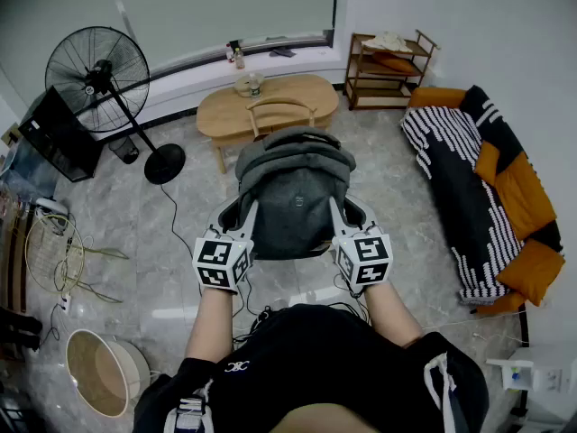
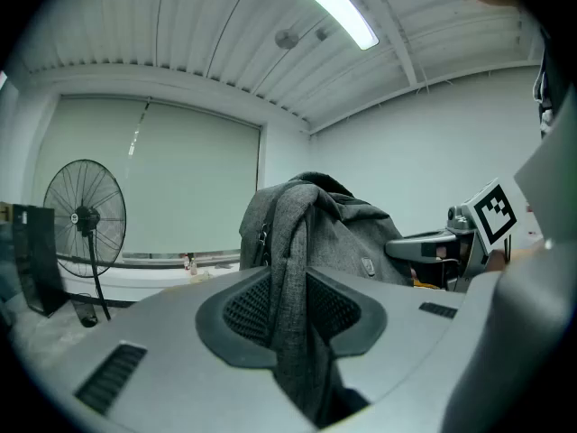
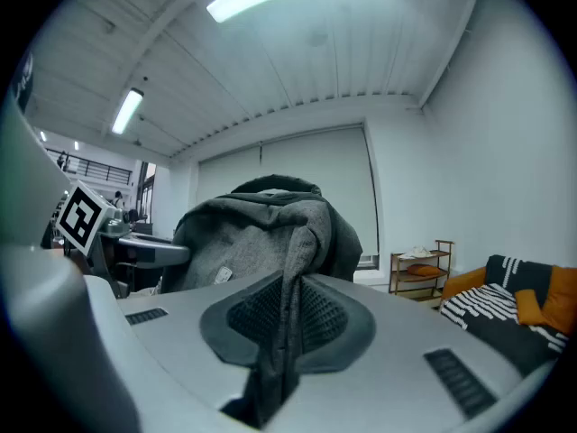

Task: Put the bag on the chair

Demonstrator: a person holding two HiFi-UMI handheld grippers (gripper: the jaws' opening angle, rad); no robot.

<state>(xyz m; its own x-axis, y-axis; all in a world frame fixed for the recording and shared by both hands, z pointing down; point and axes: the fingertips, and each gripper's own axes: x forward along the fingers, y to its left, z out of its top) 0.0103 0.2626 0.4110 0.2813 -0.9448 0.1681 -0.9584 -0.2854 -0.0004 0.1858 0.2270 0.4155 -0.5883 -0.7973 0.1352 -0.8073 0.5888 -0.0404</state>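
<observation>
Bag lifted, not yet on the chair

The left gripper [image 2: 290, 314] has its jaws nearly closed on a fold of the grey bag [image 1: 293, 197], which hangs in the air between both grippers. The right gripper [image 3: 287, 318] pinches another fold the same way. The wooden chair [image 1: 281, 106] stands just beyond, empty, so carrying and setting down remain. Marble floor [image 1: 171, 242]; fan [image 1: 97, 69] far left, sofa [image 1: 487, 197] right.

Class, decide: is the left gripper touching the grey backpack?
Touching. The left gripper view shows the left gripper clamped on a fold of the grey backpack, fabric pinched between its jaws.
</observation>
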